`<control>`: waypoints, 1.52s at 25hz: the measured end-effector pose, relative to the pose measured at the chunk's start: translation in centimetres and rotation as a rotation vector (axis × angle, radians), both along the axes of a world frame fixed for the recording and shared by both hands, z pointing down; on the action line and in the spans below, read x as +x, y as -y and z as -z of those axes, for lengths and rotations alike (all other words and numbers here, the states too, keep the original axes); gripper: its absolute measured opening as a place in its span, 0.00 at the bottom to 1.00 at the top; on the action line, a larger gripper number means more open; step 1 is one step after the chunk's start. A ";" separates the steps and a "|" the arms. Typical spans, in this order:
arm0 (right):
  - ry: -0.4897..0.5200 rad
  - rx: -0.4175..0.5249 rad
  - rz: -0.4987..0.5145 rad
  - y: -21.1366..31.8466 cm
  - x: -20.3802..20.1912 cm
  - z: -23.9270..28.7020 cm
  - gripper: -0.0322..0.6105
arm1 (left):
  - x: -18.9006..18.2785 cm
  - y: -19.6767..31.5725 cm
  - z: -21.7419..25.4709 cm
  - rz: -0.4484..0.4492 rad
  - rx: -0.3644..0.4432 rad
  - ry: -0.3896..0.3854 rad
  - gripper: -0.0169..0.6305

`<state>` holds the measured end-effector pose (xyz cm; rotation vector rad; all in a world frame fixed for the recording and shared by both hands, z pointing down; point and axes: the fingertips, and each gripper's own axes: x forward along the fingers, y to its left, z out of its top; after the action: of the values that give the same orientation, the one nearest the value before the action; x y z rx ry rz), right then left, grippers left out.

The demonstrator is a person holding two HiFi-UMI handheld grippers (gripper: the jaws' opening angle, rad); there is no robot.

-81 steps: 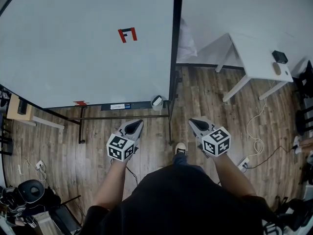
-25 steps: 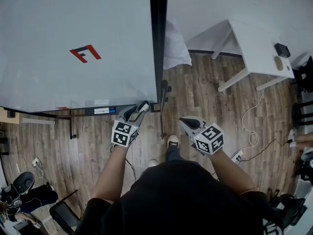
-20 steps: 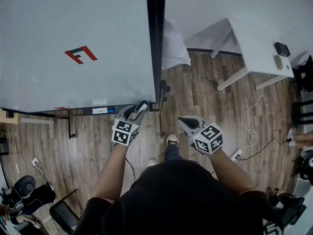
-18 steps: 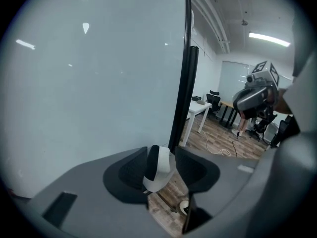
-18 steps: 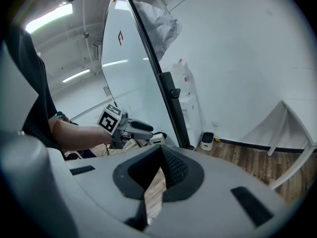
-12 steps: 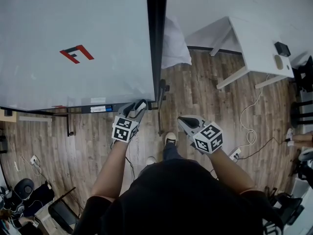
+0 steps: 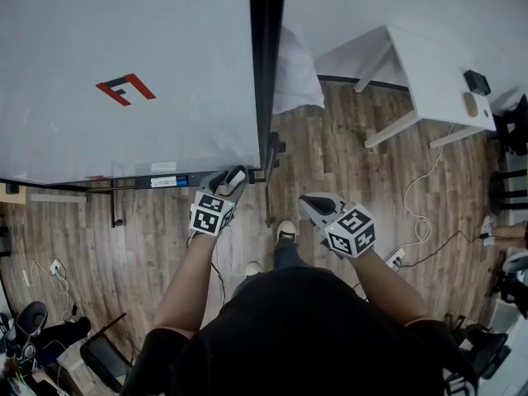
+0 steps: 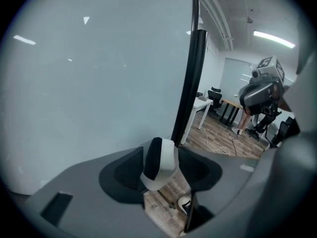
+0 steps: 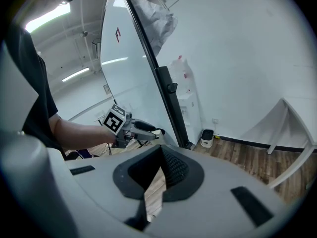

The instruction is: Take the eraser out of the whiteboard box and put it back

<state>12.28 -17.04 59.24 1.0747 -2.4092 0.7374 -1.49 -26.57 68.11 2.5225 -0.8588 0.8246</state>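
The eraser point(image 7: 238, 176), white with a black felt side, stands upright between the jaws of my left gripper point(image 7: 234, 180) at the right end of the whiteboard's tray point(image 7: 165, 181). In the left gripper view the eraser point(image 8: 159, 162) fills most of the gap of the left gripper point(image 8: 162, 156). Those jaws have just been opening, and the pads lie close beside it without squeezing. What the eraser rests on is hidden. My right gripper point(image 7: 307, 203) hangs apart over the floor. Seen in its own view, the right gripper point(image 9: 159, 152) is shut and empty.
The whiteboard point(image 7: 124, 23) bears a red mark point(image 7: 124, 89), and its black frame post point(image 7: 266, 73) stands just right of the left gripper. A white table point(image 7: 429, 81) is at the far right, with cables on the wooden floor point(image 7: 346, 155). My shoe point(image 7: 285, 232) is below.
The left gripper went from the open floor forward to the tray's right end, and the eraser now stands between its jaws. Over the last second it sank slightly. The right gripper stayed put.
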 end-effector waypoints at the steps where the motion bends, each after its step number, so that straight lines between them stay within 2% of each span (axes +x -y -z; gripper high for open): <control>1: -0.001 -0.001 -0.001 0.0 0.0 -0.1 0.04 | 0.1 0.0 0.0 -0.001 -0.001 -0.001 0.36; 14: -0.006 -0.009 -0.004 -0.3 0.0 -0.4 0.04 | 0.6 -0.1 -0.6 -0.027 0.005 0.010 0.36; 20: -0.007 -0.005 -0.013 -0.4 0.3 -0.3 0.05 | 0.8 0.2 -0.7 -0.024 0.009 0.015 0.31; 31: -0.005 -0.002 -0.015 -0.8 0.1 -0.3 0.04 | 0.9 0.1 -0.7 -0.021 0.011 0.010 0.28; 38: -0.003 -0.001 -0.011 -1.1 0.0 -0.2 0.04 | 1.2 0.1 -0.8 -0.038 0.016 0.042 0.27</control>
<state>12.28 -15.98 59.42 1.0884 -2.4020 0.7405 -0.24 -26.72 68.94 2.5512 -0.8370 0.8894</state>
